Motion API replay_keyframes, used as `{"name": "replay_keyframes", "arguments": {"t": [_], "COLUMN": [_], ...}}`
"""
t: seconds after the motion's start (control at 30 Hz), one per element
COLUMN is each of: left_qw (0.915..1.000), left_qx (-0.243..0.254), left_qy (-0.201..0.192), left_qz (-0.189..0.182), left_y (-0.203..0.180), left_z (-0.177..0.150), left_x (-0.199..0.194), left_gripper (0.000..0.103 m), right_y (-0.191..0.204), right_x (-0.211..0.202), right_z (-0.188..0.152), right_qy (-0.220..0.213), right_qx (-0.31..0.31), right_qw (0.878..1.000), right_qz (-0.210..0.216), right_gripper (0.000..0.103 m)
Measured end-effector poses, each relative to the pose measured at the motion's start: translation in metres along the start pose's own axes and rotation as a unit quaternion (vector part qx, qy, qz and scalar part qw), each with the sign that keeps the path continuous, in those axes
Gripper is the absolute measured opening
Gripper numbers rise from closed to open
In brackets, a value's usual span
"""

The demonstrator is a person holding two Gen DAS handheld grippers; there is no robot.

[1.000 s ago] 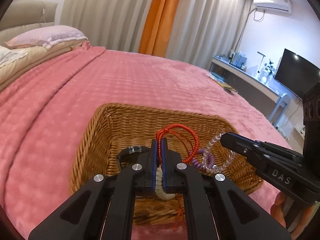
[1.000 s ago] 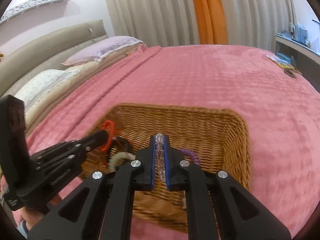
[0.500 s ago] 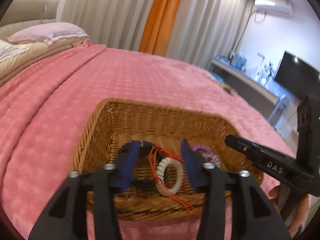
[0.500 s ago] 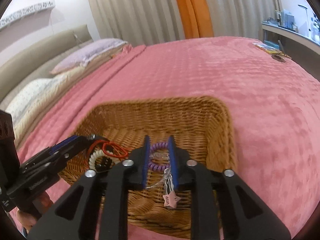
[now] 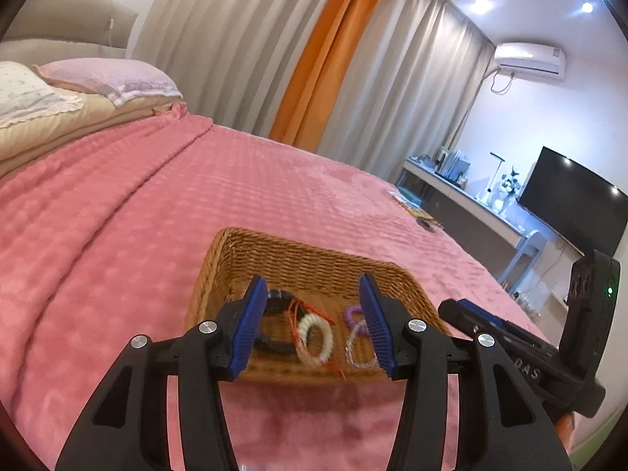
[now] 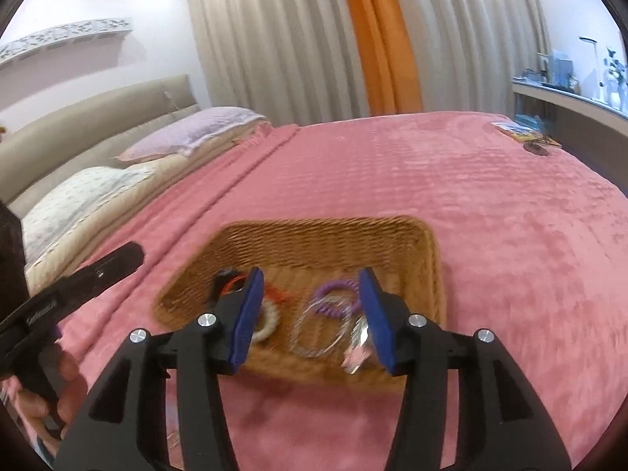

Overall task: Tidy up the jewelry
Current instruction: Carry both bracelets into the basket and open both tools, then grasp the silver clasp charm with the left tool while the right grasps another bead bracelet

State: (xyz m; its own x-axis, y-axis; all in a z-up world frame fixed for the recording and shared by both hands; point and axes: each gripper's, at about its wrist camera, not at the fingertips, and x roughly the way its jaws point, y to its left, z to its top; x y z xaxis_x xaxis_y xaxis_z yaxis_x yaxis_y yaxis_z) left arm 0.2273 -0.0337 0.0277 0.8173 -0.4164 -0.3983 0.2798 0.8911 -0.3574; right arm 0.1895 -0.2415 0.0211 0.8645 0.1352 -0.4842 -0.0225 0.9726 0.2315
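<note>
both grippers tilt down over the wicker basket on the pink bed. left gripper open, empty; right gripper still opening, empty. inside (loose): white bracelet, purple coil, clear beads.

The white letters "DAS" stand on the side of the right gripper, seen from the left wrist. White lettering on the left gripper, in the right wrist view, is too blurred to read.
</note>
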Motion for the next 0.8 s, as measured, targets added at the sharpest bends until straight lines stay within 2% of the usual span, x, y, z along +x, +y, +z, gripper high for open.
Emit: {"name": "replay_keyframes", "arguments": {"t": [0.17, 0.3, 0.4, 0.47, 0.57, 0.7, 0.77, 0.8], "left_qw": [0.9999, 0.9984, 0.9963, 0.9946, 0.9875, 0.9863, 0.9851, 0.9843], "left_qx": [0.001, -0.008, -0.019, -0.041, -0.069, -0.029, -0.016, -0.012], "left_qy": [0.011, 0.056, 0.084, 0.095, 0.134, 0.156, 0.168, 0.174], "left_qz": [-0.004, 0.007, 0.007, -0.006, -0.046, -0.045, -0.035, -0.030], "left_y": [0.005, 0.016, 0.026, 0.036, 0.045, 0.032, 0.027, 0.026], "left_z": [-0.022, -0.048, -0.065, -0.075, -0.090, -0.099, -0.105, -0.108], "left_x": [-0.031, -0.039, -0.041, -0.040, -0.033, -0.032, -0.028, -0.024], "left_gripper": [0.048, 0.048, 0.048, 0.048, 0.047, 0.047, 0.046, 0.045], "right_y": [0.023, 0.037, 0.037, 0.033, 0.028, 0.030, 0.036, 0.039], "right_x": [-0.024, -0.020, -0.011, -0.003, 0.005, 0.008, 0.011, 0.014], "right_z": [-0.031, -0.061, -0.079, -0.091, -0.104, -0.107, -0.110, -0.110], "right_qy": [0.032, 0.084, 0.127, 0.159, 0.188, 0.204, 0.216, 0.222], "right_qx": [-0.014, -0.025, -0.010, 0.013, 0.035, 0.044, 0.038, 0.033], "right_qw": [0.999, 0.996, 0.991, 0.985, 0.978, 0.973, 0.971, 0.970], "right_qz": [0.016, 0.018, 0.035, 0.059, 0.077, 0.098, 0.100, 0.097], "right_gripper": [0.047, 0.047, 0.039, 0.035, 0.030, 0.027, 0.019, 0.019]}}
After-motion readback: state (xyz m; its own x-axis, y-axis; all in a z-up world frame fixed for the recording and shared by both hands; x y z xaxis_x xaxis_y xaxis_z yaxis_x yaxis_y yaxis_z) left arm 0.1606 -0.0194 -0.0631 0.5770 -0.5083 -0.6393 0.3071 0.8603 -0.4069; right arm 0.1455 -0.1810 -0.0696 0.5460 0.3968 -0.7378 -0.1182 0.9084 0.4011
